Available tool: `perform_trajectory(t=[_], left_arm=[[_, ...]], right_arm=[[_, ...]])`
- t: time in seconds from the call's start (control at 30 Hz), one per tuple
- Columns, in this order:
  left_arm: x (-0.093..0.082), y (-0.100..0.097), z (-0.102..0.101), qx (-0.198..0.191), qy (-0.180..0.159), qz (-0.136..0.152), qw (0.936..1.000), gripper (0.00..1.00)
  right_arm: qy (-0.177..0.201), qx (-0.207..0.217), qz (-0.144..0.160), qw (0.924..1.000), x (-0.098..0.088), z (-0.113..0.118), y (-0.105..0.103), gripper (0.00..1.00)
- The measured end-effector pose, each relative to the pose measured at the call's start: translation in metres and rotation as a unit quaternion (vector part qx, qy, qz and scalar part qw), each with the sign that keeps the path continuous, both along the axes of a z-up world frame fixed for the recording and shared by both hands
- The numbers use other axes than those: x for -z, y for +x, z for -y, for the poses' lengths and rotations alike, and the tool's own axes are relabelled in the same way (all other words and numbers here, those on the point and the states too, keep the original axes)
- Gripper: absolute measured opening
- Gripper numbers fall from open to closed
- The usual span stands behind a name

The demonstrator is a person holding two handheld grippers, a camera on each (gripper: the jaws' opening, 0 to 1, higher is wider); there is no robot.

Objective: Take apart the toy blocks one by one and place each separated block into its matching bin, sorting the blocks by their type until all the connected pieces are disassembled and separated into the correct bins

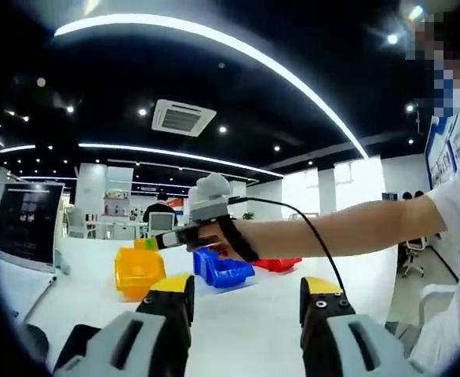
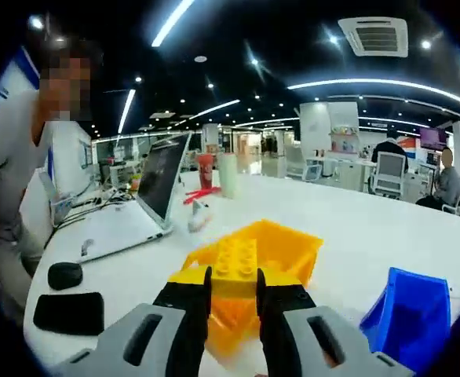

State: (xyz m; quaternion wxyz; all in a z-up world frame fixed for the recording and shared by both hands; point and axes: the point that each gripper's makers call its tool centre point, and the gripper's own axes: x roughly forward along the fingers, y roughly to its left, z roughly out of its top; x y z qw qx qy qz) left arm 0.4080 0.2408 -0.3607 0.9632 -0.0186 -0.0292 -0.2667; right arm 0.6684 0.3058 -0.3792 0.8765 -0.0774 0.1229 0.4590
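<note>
Yellow bin (image 2: 281,247) sits on the white table (image 2: 387,228), blue bin (image 2: 410,314) beside it; the right gripper (image 2: 231,302) pinches a yellow block (image 2: 236,263) just above it. Released askew, the block might bounce off the rim, while the left gripper (image 1: 247,302) waits open, empty.

No legible text, labels, brands, numbers or signs in either view. Left gripper view: the monitor (image 1: 27,224) at the left edge shows only dark blurred content; wall posters (image 1: 452,145) at far right carry print too small to make out. Right gripper view: the open laptop (image 2: 158,182) screen is dark and edge-on; the far screen (image 2: 432,138) at right glows purple, nothing readable.
</note>
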Motion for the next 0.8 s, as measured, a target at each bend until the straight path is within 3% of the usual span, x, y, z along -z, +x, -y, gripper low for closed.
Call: perform_trajectory(t=[0.03,0.07,0.1,0.13,0.27,0.4,0.5,0.67,0.73,0.8], left_arm=[[0.0,0.0,0.0,-0.001,-0.001,0.0,1.0,0.54],[0.001,0.0,-0.001,-0.001,-0.001,-0.001,1.0,0.54],[0.001,-0.001,-0.002,-0.002,0.0,0.0,1.0,0.54],[0.001,-0.001,-0.003,-0.004,0.0,0.0,1.0,0.54],[-0.001,-0.002,-0.011,-0.013,-0.003,0.002,0.9999,0.54],[0.0,-0.001,-0.011,-0.016,-0.007,0.003,0.9998,0.53],[0.001,0.001,-0.009,-0.018,-0.008,0.003,0.9998,0.53],[0.001,0.004,-0.006,-0.02,-0.005,0.001,0.9998,0.53],[0.002,0.005,-0.006,-0.028,0.022,0.01,0.9993,0.53],[0.002,0.004,-0.002,-0.025,0.021,0.008,0.9994,0.53]], right_arm=[[-0.016,-0.005,0.024,0.9996,0.002,-0.001,0.005,0.29],[-0.016,-0.004,0.028,0.9995,0.004,-0.003,0.006,0.38],[0.005,-0.016,0.021,0.9996,0.001,-0.007,0.002,0.5],[0.024,-0.021,0.015,0.9994,-0.004,-0.008,-0.002,0.55],[0.032,-0.04,0.034,0.9981,-0.021,0.006,-0.026,0.48],[0.035,-0.054,0.048,0.9967,-0.038,0.042,-0.062,0.46],[0.032,-0.061,0.061,0.9958,-0.045,0.074,-0.085,0.45],[0.045,-0.045,0.078,0.9949,-0.064,0.133,-0.104,0.44],[0.048,-0.034,0.096,0.9936,-0.073,0.159,-0.113,0.44],[0.052,-0.02,0.117,0.9916,-0.083,0.19,-0.127,0.43]])
